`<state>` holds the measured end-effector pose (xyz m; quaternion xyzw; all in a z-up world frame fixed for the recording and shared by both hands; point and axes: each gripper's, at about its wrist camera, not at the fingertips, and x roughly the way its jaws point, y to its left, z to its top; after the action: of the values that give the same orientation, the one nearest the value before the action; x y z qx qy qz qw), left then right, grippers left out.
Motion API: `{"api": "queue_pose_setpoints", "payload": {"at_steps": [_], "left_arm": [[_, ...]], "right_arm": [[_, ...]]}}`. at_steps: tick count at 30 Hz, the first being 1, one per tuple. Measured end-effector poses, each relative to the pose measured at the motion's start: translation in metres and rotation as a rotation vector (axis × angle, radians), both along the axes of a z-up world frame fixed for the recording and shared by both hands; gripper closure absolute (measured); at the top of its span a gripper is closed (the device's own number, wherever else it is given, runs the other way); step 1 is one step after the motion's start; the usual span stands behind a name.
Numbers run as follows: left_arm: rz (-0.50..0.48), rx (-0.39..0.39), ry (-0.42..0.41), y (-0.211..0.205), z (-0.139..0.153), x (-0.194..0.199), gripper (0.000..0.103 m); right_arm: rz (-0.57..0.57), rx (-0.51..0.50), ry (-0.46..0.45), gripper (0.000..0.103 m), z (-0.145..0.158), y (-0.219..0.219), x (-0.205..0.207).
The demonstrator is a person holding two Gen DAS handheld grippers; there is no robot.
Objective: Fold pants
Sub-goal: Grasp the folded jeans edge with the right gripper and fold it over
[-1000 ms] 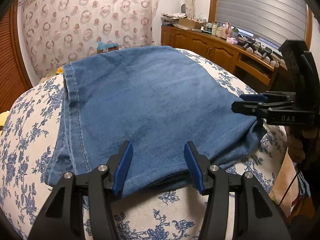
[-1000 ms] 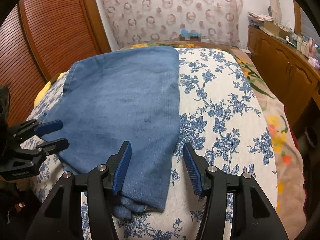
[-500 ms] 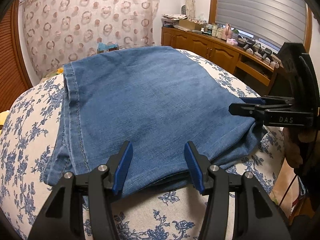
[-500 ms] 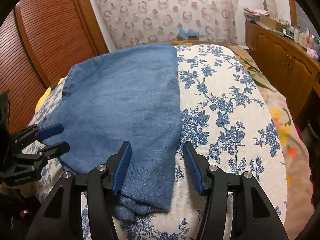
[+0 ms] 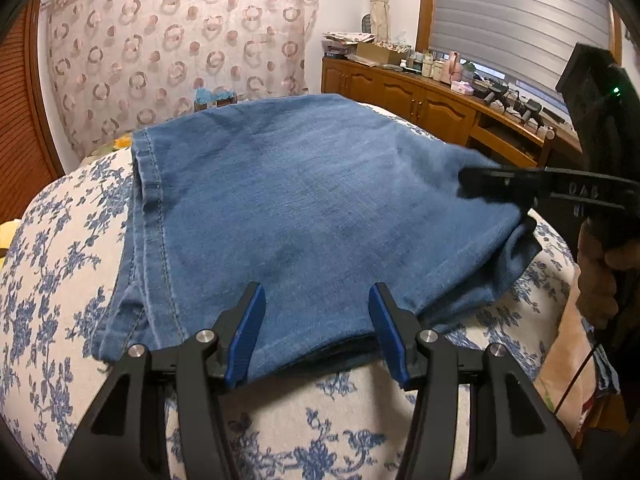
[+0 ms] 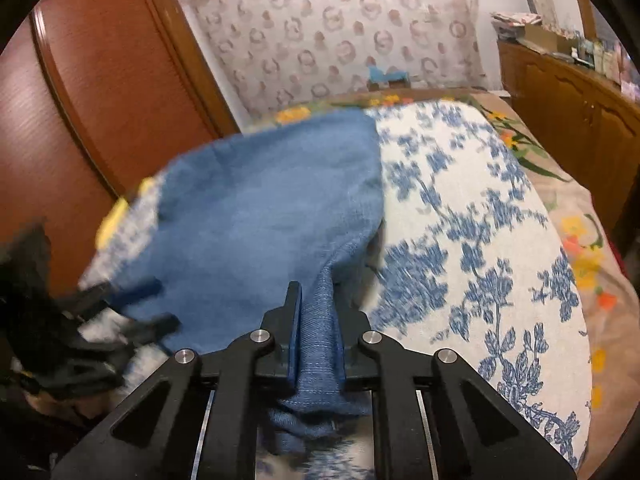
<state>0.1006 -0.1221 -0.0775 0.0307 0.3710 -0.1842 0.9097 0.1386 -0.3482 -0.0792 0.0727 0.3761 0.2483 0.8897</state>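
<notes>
The folded blue denim pants [image 5: 312,216] lie on a bed covered with a cream bedspread printed with blue flowers [image 5: 60,264], their stitched hem running along the left edge in the left wrist view. The left hand-held gripper [image 5: 316,332], black with blue pads, hangs over the near edge of the denim with its jaws spread; the cloth lies under them and the pads [image 5: 246,332] do not press on it. The right hand-held gripper [image 6: 316,320] has just been closing, and its jaws now pinch a bunched fold at the near right corner of the pants, the denim gathered into a ridge between the pads and lifted off the bedspread [image 6: 480,260]. In the left wrist view that gripper [image 5: 480,184] comes in from the right over the right edge of the pants, held by a person's hand [image 5: 600,276]. The right wrist view is blurred, and the left gripper [image 6: 136,304] shows there as a dark smear at the left. A patterned curtain with pink rings [image 5: 180,52] hangs behind the bed, and a wooden cabinet [image 5: 420,100] stands along the wall on the right, and a reddish wooden louvred door [image 6: 100,92] stands on the left
</notes>
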Motion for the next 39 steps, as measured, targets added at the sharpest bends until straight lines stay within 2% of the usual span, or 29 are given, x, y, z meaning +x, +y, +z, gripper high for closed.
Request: {"api": "queue_pose_setpoints", "payload": {"at_steps": [12, 21, 30, 39], "left_arm": [[0.109, -0.039, -0.057, 0.058, 0.026, -0.020, 0.049], [0.196, -0.052, -0.096, 0.110, 0.038, -0.036, 0.049], [0.279, -0.070, -0.094, 0.152, 0.032, -0.050, 0.049], [0.329, -0.087, -0.075, 0.174, 0.023, -0.056, 0.049]], "right_arm": [[0.124, -0.019, -0.113, 0.093, 0.049, 0.053, -0.016], [0.251, 0.003, -0.177, 0.094, 0.068, 0.111, -0.016], [0.356, -0.014, -0.161, 0.095, 0.058, 0.176, -0.014], [0.446, 0.003, -0.066, 0.095, 0.025, 0.221, -0.019]]}}
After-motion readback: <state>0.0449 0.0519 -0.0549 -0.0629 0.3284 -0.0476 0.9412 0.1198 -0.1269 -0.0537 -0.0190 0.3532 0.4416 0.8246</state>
